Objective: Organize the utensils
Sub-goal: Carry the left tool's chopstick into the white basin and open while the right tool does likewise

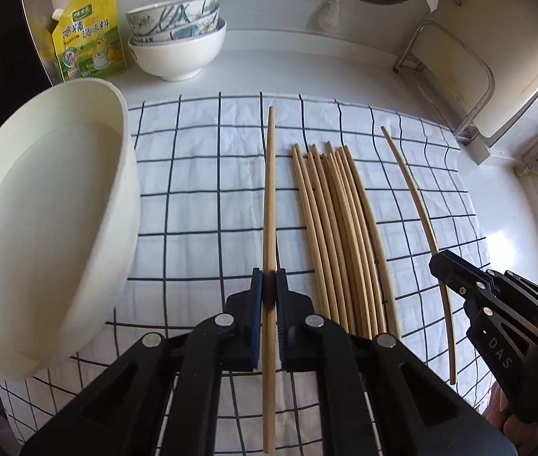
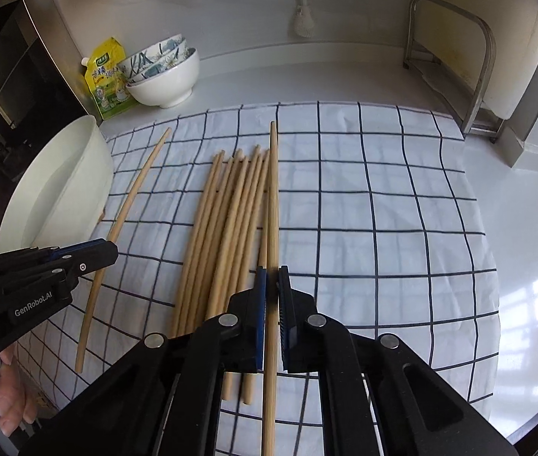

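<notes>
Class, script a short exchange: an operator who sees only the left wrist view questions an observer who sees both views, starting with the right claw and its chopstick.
Operator: I see the right claw only side-on. Is it closed on the chopstick?
Observer: Yes. In the right wrist view both blue pads pinch it, with the stick running straight between them.
Operator: Who is holding my left claw?
Observer: A person's hand grips its handle, at the lower left of the right wrist view.
</notes>
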{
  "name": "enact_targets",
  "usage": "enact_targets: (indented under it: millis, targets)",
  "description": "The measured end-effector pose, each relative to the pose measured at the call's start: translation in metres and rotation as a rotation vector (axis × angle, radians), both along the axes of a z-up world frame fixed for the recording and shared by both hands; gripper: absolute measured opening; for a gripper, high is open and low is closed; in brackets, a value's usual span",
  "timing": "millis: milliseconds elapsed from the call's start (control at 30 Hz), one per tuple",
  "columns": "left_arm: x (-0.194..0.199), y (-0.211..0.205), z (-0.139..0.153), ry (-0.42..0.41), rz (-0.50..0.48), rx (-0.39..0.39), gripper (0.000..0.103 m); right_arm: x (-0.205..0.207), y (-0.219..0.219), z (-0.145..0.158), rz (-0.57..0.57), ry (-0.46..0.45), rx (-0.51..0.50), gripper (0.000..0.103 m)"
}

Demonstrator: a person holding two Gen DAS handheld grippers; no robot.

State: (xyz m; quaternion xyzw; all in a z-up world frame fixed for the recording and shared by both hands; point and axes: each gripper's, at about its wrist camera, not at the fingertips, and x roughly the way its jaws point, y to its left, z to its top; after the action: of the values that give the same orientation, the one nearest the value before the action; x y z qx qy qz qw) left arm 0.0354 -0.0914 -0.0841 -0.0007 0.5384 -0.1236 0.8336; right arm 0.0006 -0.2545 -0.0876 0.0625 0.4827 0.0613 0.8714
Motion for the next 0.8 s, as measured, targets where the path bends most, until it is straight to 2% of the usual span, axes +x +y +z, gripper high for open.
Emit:
enact_targets:
  millis: [200,400,633,800]
  targets:
    - [0.008,0.045,0.044,-0.098,0.022,-0.016,0.008,0.021,0.047,0.041,0.047,-0.075,0.059,0.006]
    - [0.026,0.114,0.062,-0.127,0.104,-0.006,0.008,0.053,0.127,0.063,0.158,-0.122,0.118,0.006]
    - [0.048,0.19,0.054,-0.124,0.191,0.021,0.008,0.088,0.218,0.061,0.263,-0.083,0.138,0.006]
    - [0.061,0.22,0.03,-0.078,0.211,0.027,0.008,0.103,0.258,0.035,0.286,0.001,0.137,0.006]
